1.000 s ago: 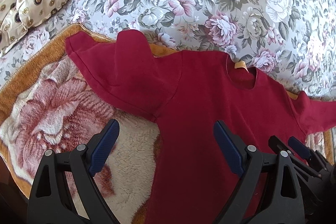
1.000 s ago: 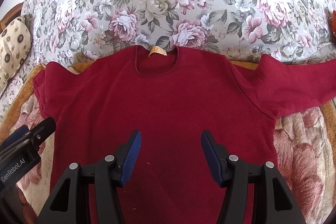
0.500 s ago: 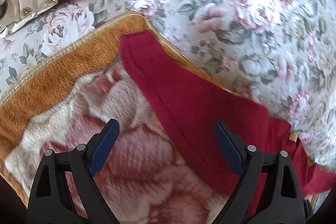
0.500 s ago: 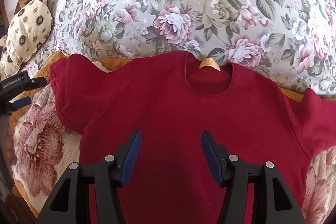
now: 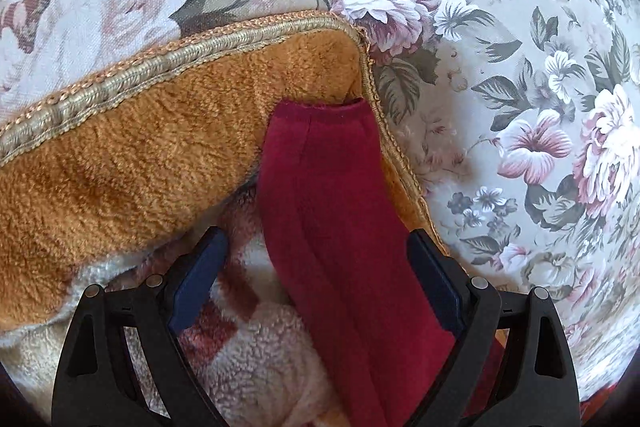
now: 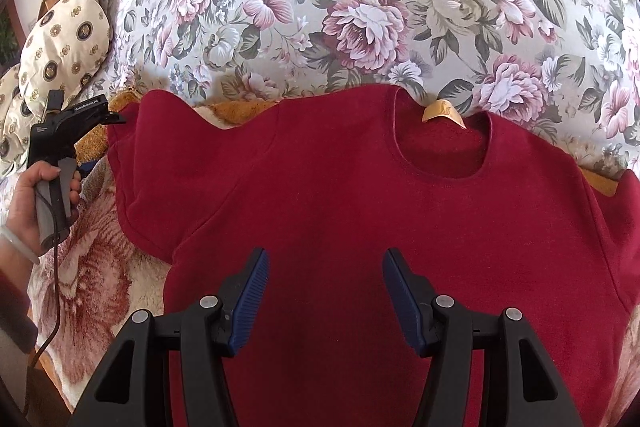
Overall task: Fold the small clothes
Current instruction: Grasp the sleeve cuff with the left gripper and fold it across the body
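A red shirt [image 6: 360,211] lies flat, front up, on a plush blanket [image 6: 100,267] spread over a floral bedspread [image 6: 360,7]. The neck opening faces away from the right wrist camera, with a tan label [image 6: 440,111] showing at the collar.

Right gripper [image 6: 324,291]: jaws stand wide apart above the shirt's body. Nothing is between them; whether the tips touch the cloth cannot be told.

Left gripper [image 5: 316,275]: jaws wide apart, straddling the shirt's sleeve [image 5: 332,195]. The cuff end points away from the camera and lies by the blanket's corner, along its braided border [image 5: 160,67]. The sleeve runs between the fingers; the right-hand pad [image 5: 432,283] sits just beside its edge, the other pad stands clear of it. No grip is made.

In the right wrist view, the left gripper [image 6: 116,117] shows at the sleeve's end, held in a hand [image 6: 36,195]. A patterned pillow [image 6: 64,43] lies beyond it.
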Action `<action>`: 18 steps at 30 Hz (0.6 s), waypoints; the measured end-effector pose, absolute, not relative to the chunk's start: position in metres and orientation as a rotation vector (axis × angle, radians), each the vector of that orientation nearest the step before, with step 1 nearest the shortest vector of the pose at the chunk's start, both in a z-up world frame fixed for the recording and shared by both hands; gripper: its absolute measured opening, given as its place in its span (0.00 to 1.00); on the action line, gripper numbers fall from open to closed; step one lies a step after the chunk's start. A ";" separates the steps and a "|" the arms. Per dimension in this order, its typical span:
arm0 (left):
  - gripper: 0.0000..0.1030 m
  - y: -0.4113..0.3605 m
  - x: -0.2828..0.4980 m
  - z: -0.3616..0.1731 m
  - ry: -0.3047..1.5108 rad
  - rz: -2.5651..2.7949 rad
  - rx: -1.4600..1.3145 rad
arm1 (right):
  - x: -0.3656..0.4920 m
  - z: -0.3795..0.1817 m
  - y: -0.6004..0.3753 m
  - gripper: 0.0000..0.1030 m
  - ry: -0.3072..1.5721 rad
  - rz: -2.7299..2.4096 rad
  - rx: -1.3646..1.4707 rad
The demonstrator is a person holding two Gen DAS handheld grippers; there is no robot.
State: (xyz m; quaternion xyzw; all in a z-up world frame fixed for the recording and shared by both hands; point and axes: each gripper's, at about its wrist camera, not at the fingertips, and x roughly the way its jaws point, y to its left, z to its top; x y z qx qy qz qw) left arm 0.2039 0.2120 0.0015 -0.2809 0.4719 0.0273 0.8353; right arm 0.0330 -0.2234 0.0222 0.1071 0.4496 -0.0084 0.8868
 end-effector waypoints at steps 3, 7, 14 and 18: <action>0.76 0.208 0.209 -0.001 0.981 0.036 -0.562 | 0.033 0.022 -0.224 0.55 0.937 -0.018 0.224; 0.12 0.208 0.210 -0.005 0.994 -0.032 -0.562 | 0.030 0.024 -0.226 0.55 0.935 -0.025 0.235; 0.08 0.194 0.164 0.068 0.882 -0.195 -0.548 | 0.016 0.039 -0.233 0.55 0.916 -0.028 0.263; 0.06 0.151 0.126 0.140 0.803 -0.358 -0.480 | 0.000 0.057 -0.246 0.55 0.887 -0.055 0.281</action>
